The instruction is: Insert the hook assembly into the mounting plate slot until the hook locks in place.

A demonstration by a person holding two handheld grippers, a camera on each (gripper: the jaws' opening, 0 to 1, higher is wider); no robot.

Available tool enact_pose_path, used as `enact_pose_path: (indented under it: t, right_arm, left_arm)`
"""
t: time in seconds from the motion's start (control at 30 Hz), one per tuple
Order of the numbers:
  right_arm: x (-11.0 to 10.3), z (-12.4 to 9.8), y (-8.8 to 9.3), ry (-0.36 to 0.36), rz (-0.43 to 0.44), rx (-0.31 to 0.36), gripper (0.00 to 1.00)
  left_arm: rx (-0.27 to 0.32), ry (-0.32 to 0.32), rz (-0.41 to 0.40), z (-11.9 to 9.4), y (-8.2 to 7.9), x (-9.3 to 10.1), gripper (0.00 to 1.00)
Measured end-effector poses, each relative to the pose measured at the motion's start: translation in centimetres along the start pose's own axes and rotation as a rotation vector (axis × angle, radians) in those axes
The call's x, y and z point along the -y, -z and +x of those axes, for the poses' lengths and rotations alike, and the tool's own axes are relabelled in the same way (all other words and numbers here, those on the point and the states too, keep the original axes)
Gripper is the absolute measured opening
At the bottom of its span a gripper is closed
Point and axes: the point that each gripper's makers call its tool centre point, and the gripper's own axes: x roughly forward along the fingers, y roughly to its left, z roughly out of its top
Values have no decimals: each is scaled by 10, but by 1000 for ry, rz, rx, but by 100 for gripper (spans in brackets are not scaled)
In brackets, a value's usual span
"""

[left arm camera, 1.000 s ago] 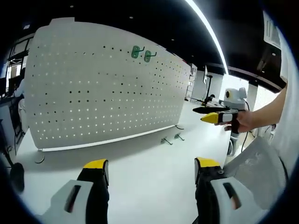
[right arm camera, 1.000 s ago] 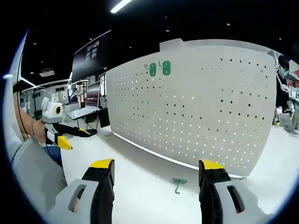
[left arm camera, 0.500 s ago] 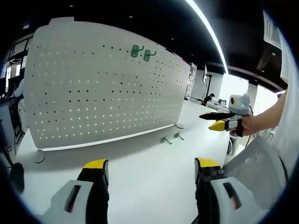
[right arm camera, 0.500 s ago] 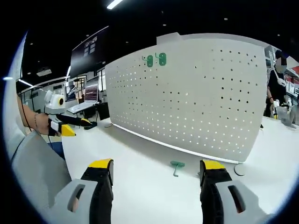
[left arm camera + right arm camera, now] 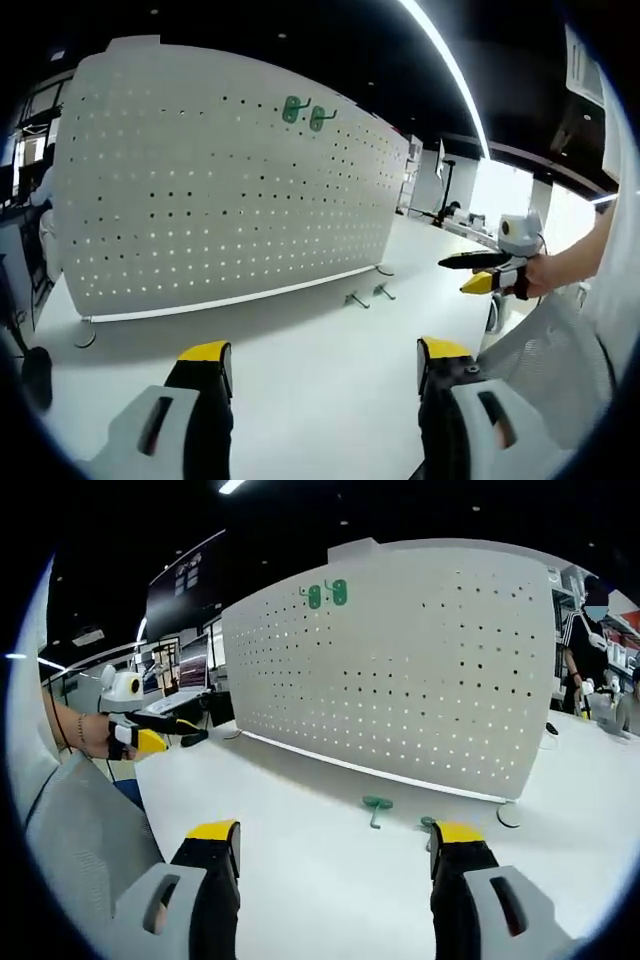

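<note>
While two green hooks (image 5: 356, 299) lie loose on the white table (image 5: 300, 380) just in front of the pegboard's foot, neither claw touches them. In the left gripper view they rest side by side near the board's right-hand end; in the right gripper view one hook (image 5: 376, 806) lies flat in the open and the second (image 5: 427, 823) peeks out just above the right jaw's yellow tip.

Up near the top edge of the white pegboard (image 5: 200, 200), which stands upright on the table, two more green hooks (image 5: 304, 114) hang next to each other; the right gripper view shows the same pair (image 5: 327, 594).

At the bottom of its own view, the left gripper (image 5: 320, 360) has its jaws spread wide with bare table between the yellow tips, holding nothing. The right gripper (image 5: 335, 840) stands the same way, jaws well apart and empty, above the table and short of the loose hooks.

Each claw also shows in the other's view, held out in a hand at the side: the right one (image 5: 478, 272) off to the right of the board, the left one (image 5: 165, 733) off to its left, both well apart from the hooks.

A person (image 5: 588, 640) stands behind the board's far end.
</note>
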Motion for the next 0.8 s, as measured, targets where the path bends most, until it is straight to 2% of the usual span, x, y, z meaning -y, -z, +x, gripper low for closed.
enact_pose_path:
  t: [0.8]
  right_arm:
    - [-3, -14, 20, 17, 30, -28, 75]
  left_arm:
    - [-6, -1, -1, 0, 1, -1, 77]
